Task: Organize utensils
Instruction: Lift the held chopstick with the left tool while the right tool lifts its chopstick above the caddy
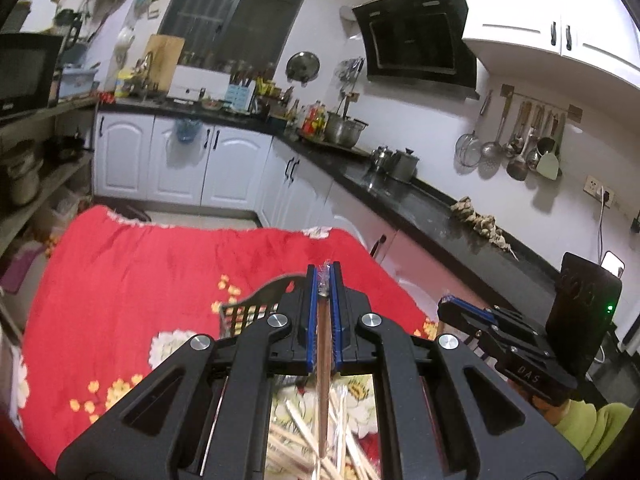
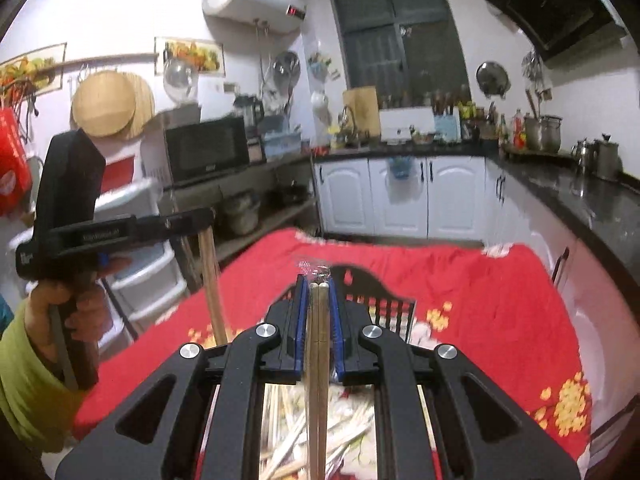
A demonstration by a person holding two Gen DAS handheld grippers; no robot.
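Chopsticks hang pinched in both grippers: left gripper holds a dark wrapped pair, right gripper a pale pair. Slippery wrap could let either slide out above the black basket.

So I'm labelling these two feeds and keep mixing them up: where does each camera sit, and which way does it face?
Left wrist: sits on the left gripper, looks along its fingers, shut on wrapped dark chopsticks, across the red cloth toward the range hood; the right gripper and a green sleeve show at right.
Right wrist: sits on the right gripper, shut on wrapped light chopsticks, facing the microwave and window; the left gripper and its hand show at left.
Shared: red cloth, black basket, white cabinets.
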